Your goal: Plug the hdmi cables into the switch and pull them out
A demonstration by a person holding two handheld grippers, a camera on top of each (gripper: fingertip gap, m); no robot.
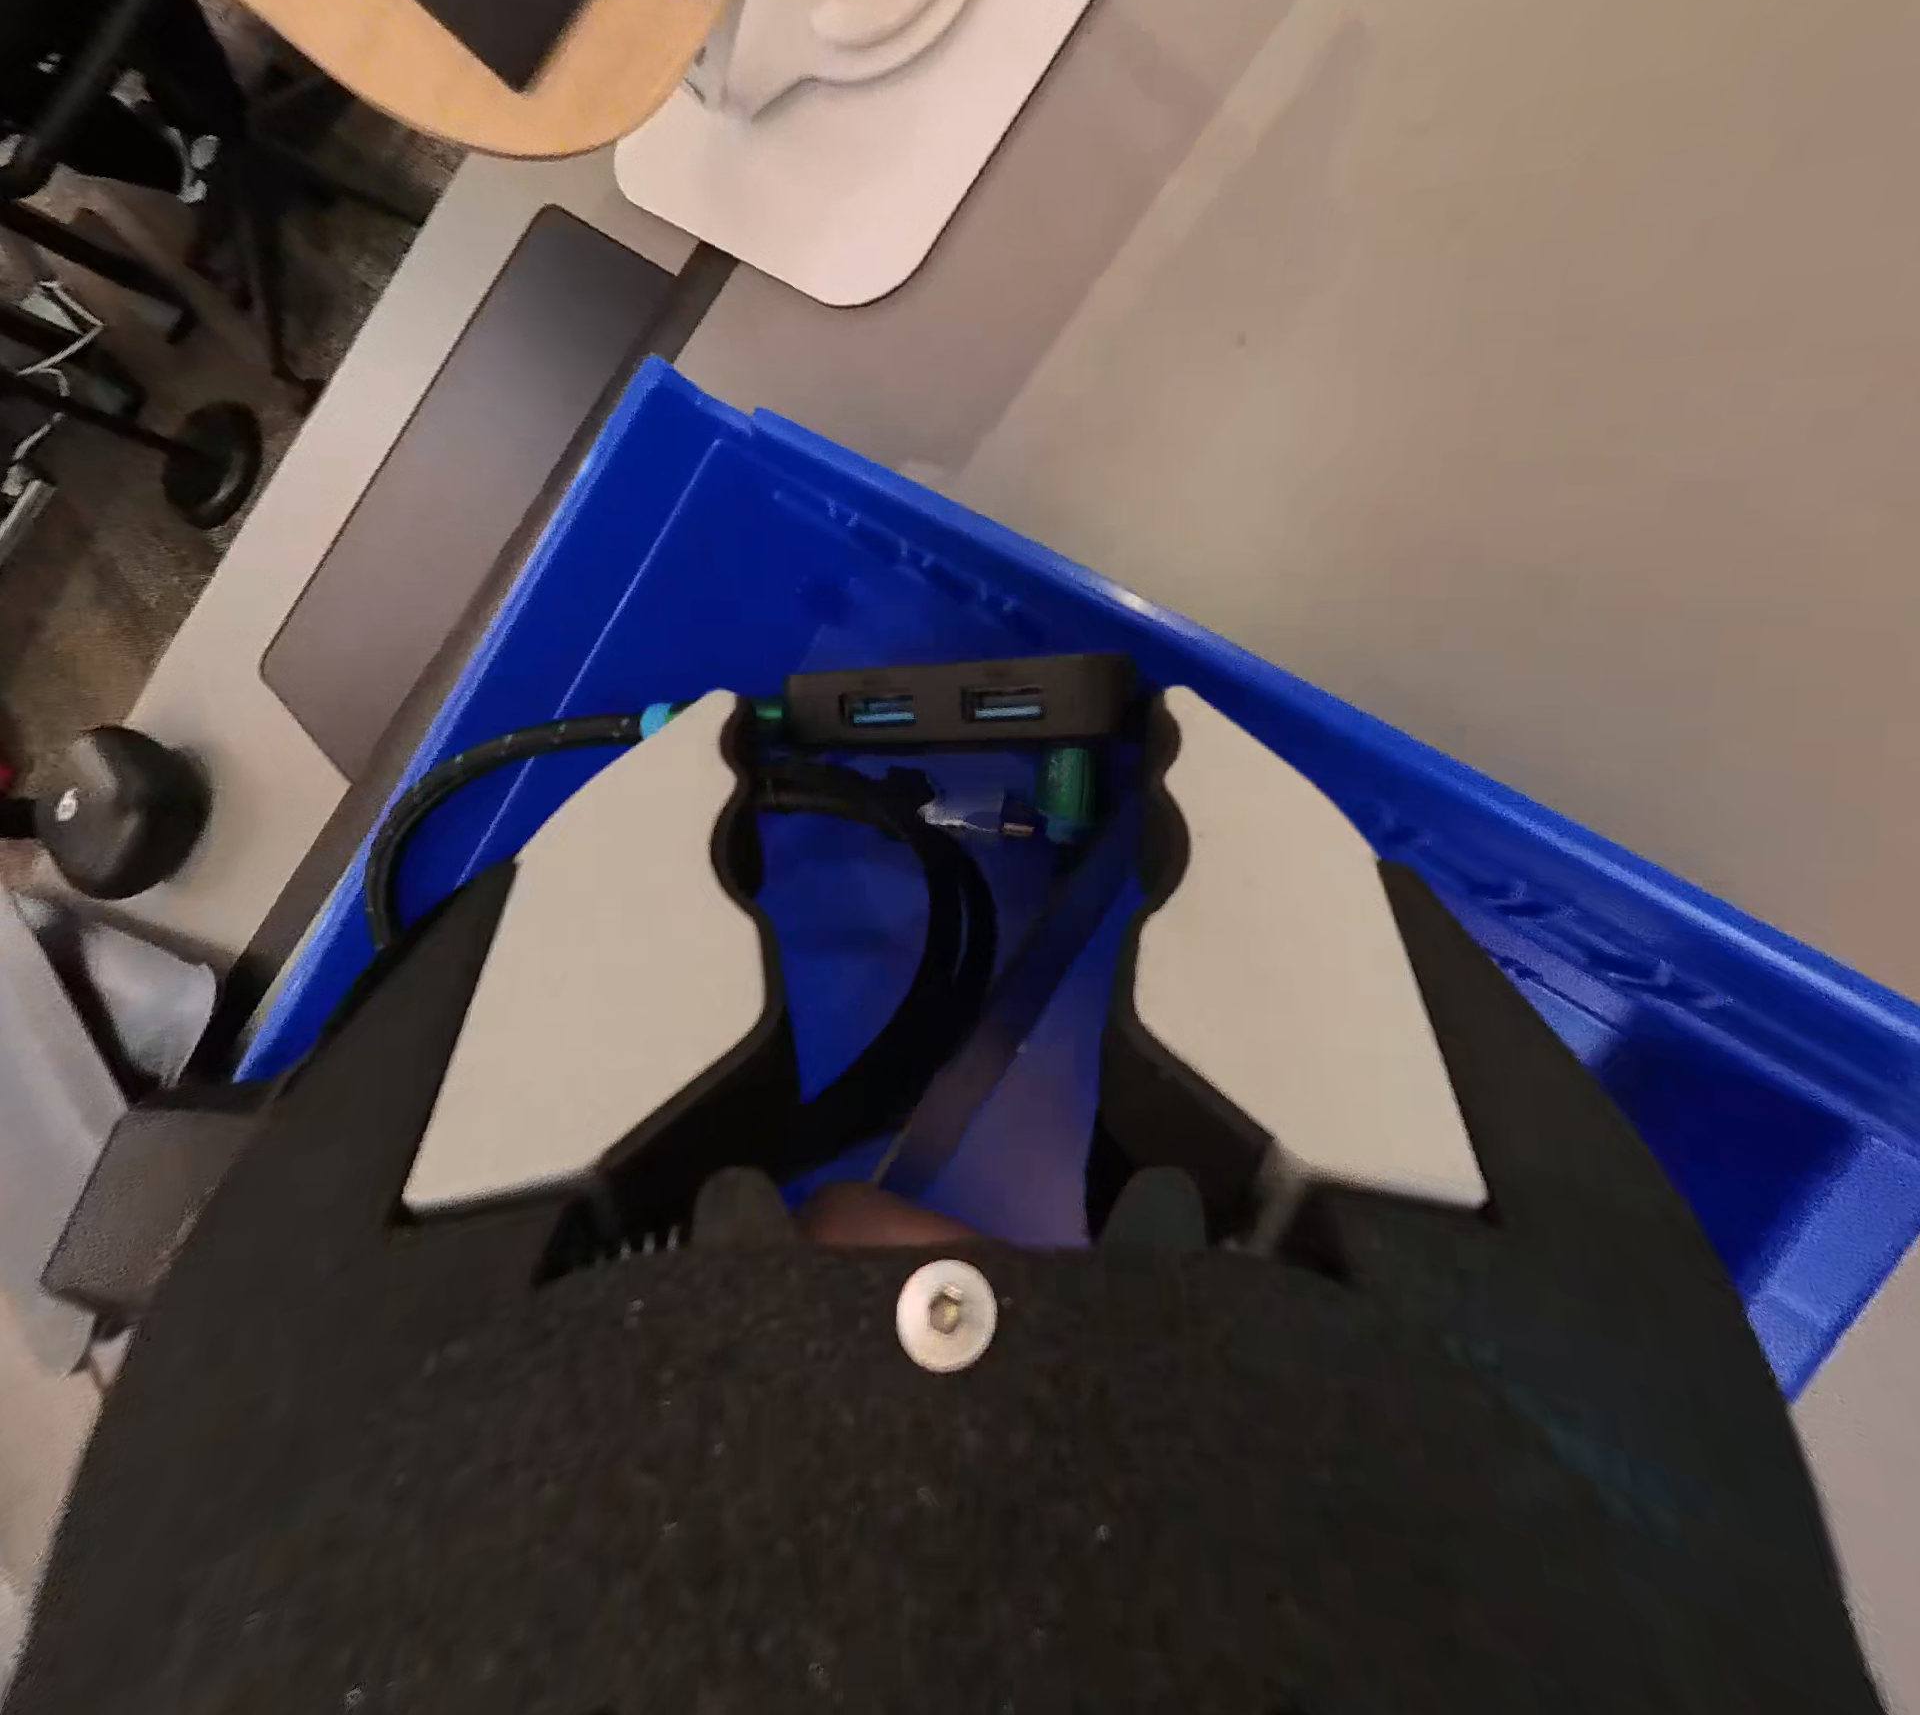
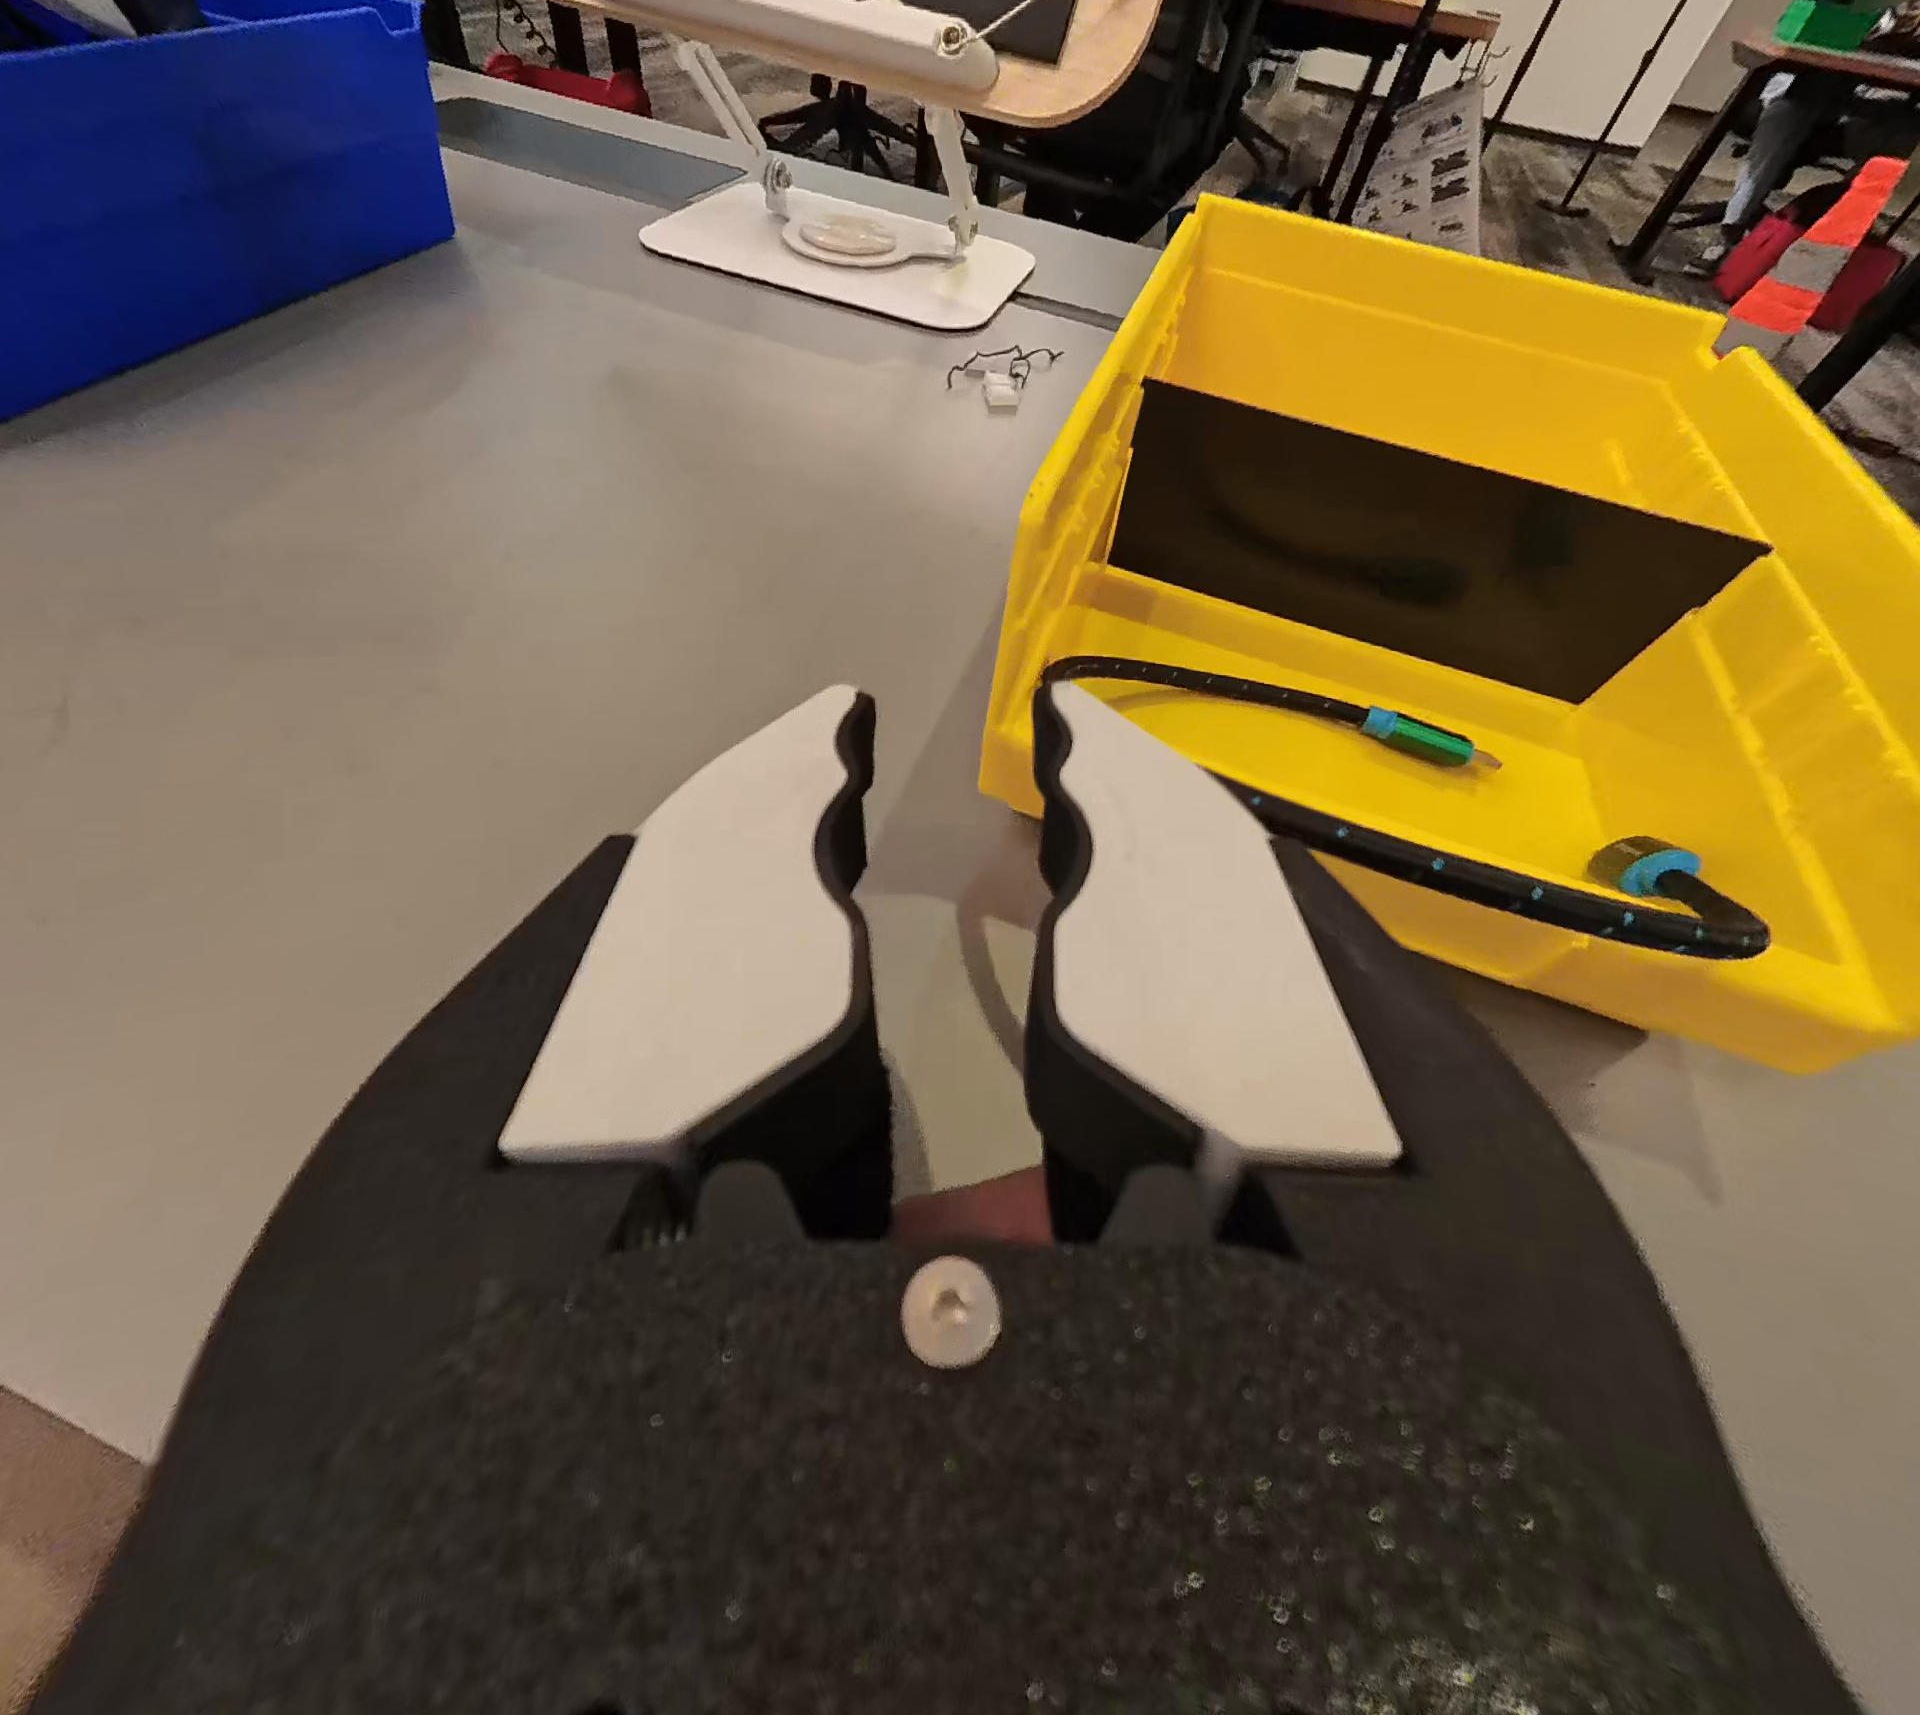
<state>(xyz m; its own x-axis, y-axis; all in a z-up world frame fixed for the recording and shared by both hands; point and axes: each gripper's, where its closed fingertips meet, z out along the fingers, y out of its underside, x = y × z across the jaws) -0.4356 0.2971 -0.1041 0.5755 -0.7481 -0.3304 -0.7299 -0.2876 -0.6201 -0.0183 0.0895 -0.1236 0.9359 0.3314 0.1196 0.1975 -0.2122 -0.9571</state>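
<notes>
A: Grey tabletop [image 1: 1455,263] fills the left wrist view, with a deep blue plastic bin [image 1: 1351,782] standing on it. Inside that bin, against its far wall, lies the flat black rectangular switch [image 1: 956,697], its long axis running along the wall and its two blue-lined ports facing back toward the camera.

B: And the left gripper [image 1: 951,730]?

A: Its fingers stand wide apart, one tip at each end of the switch, clamped on nothing. A black braided cable [image 1: 488,756] with a blue collar leaves the switch's left end and loops over the bin's near wall; a loose green-bodied plug [image 1: 1070,782] lies just below the switch, though blur hides which way it points.

B: How would the switch handle?

A: I judge it light, rigid and smooth, so likely to slide. Hold it across its short ends, keeping the ports clear.

B: Right wrist view?

A: Same grey table, and an open-fronted yellow plastic bin [image 2: 1558,315] sits on it. Inside the bin lies a black braided hdmi cable [image 2: 1226,691] flecked with blue. One green plug [image 2: 1429,738] near the bin's black divider panel [image 2: 1403,533] points right, its long axis level along the floor; the other dark plug [image 2: 1636,865], blue-collared, lies closer to the open front.

B: The right gripper [image 2: 956,730]?

A: Just left of the bin's front corner, fingers a little apart, empty. That cable looks stiff but springy; grip the hard green plug body, not the braid.
</notes>
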